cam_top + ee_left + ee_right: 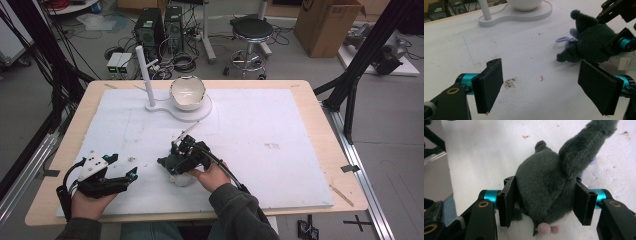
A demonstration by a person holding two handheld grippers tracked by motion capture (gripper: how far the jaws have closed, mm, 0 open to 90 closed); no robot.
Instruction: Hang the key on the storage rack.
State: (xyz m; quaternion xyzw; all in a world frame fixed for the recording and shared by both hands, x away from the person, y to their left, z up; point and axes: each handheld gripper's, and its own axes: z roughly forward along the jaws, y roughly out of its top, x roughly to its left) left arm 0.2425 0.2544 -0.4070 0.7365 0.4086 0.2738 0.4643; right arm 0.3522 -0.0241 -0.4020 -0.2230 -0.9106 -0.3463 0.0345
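Right gripper (546, 202): jaws closed on a dark grey plush toy (544, 190). In the right gripper view both black pads press into the toy's body from either side, with the fur bulging past the pad edges. A long grey limb or ear of the toy rises beyond the jaws toward the upper right, and two small pink nubs (548, 229) sit on the near side, just below the pads. The toy rests on the white table cover (486, 150) between the jaws.

High view: the right gripper (172, 165) sits near the front centre of the table, the person's right hand (212, 175) behind it; the toy (170, 164) shows as a dark mass at the jaw tips.

Left gripper (544, 87): jaws wide apart, nothing between them — only bare, lightly stained cover. In the left gripper view the toy (586, 42) lies ahead of and beyond its right-hand jaw, well clear of both pads, with a pale purple loop (562, 39) at its side. A white stand with a bowl (524, 10) sits far ahead of the jaws.

In the high view the left gripper (122, 172) rests at the front left — apart from the toy.
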